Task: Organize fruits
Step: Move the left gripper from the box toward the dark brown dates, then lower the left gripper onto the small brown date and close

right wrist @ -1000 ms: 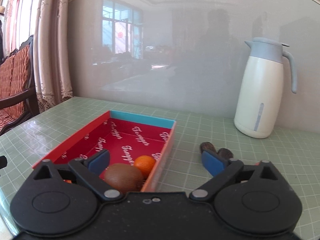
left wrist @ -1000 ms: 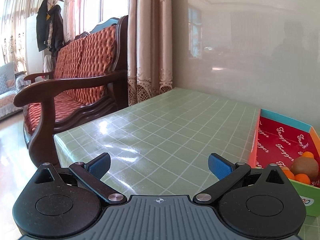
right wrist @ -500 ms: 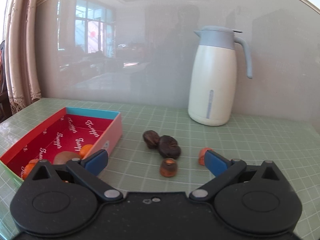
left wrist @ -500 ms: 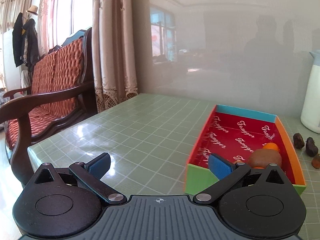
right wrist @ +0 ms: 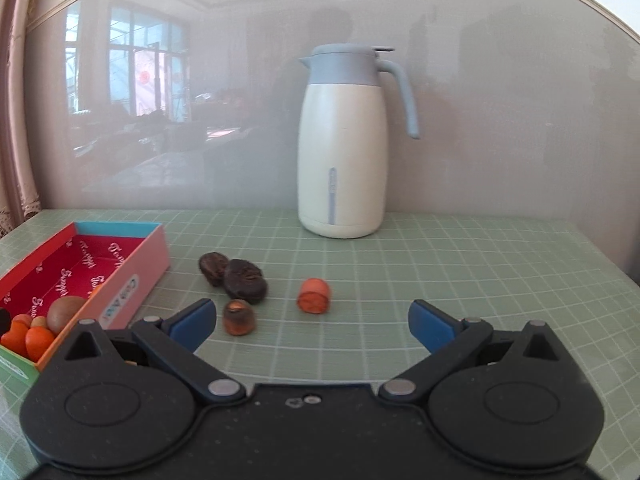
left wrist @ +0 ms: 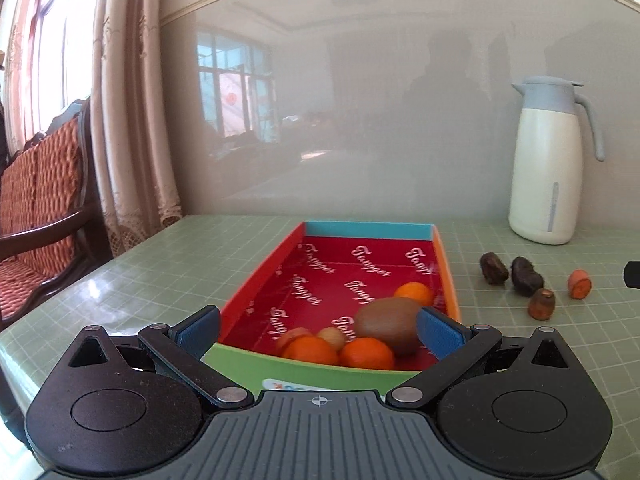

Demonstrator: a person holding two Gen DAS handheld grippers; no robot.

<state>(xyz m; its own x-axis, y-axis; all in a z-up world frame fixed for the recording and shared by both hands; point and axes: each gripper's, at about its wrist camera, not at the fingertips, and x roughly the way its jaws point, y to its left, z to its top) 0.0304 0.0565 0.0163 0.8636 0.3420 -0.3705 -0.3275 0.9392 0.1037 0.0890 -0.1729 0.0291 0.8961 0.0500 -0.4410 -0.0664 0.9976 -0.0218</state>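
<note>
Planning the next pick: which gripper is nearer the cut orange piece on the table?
Right. The right gripper faces the orange piece directly ahead; the left gripper sits at the box, piece off right.

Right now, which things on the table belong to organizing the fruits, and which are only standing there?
Part of the job:
- red cardboard box with blue end wall
- brown kiwi and oranges inside
- two dark wrinkled fruits
- small brown piece
- orange cut piece
- both open tools: left, right

Only standing there:
- white thermos jug
- wooden chair
- curtain
</note>
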